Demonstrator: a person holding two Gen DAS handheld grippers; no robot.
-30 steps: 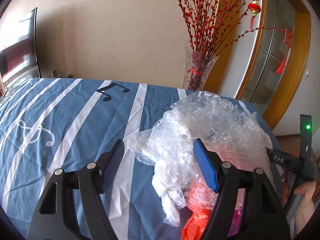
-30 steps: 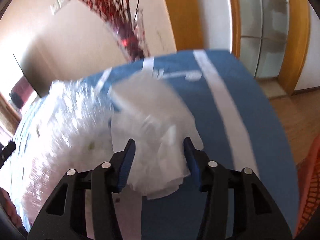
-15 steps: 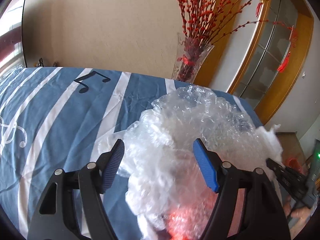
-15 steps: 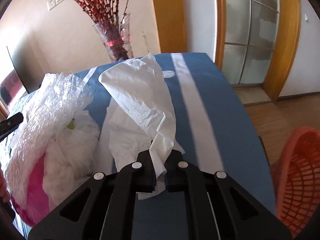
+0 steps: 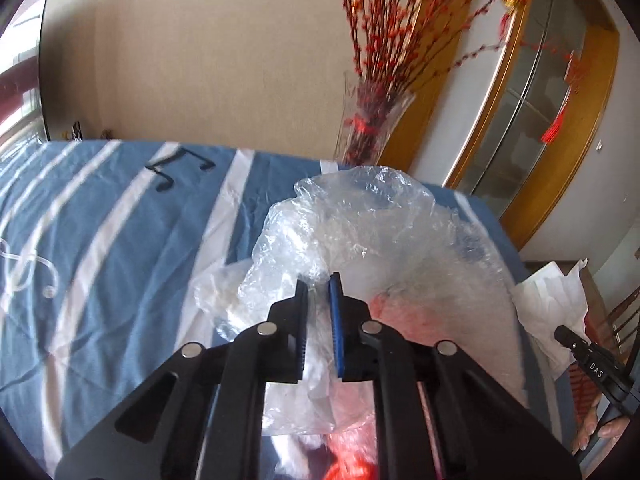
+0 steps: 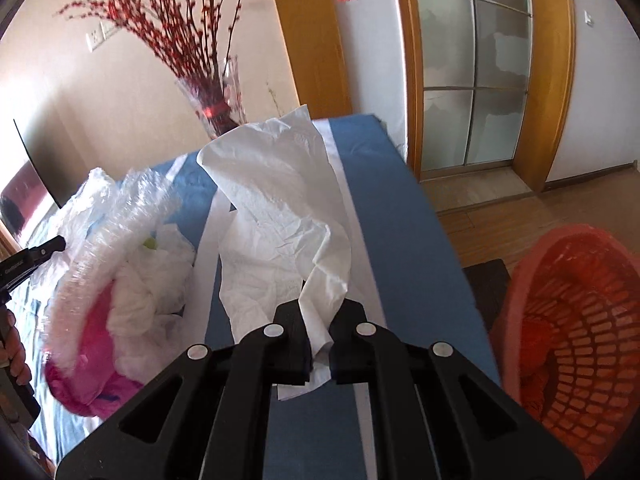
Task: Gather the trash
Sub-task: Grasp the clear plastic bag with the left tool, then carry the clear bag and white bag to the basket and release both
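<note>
While the left gripper closes its fingers on one clear plastic bag, the right gripper pinches one white tissue.

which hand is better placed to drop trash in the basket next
Right. Its tongs are shut on the tissue, with the red basket just beside them. The left tongs are closing on the plastic bag.

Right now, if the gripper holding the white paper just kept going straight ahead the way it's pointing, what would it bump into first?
Probably the blue striped tablecloth. The right gripper, shut on the white paper, aims down across the table; the orange basket sits off to its right. Depth is hard to judge.
</note>
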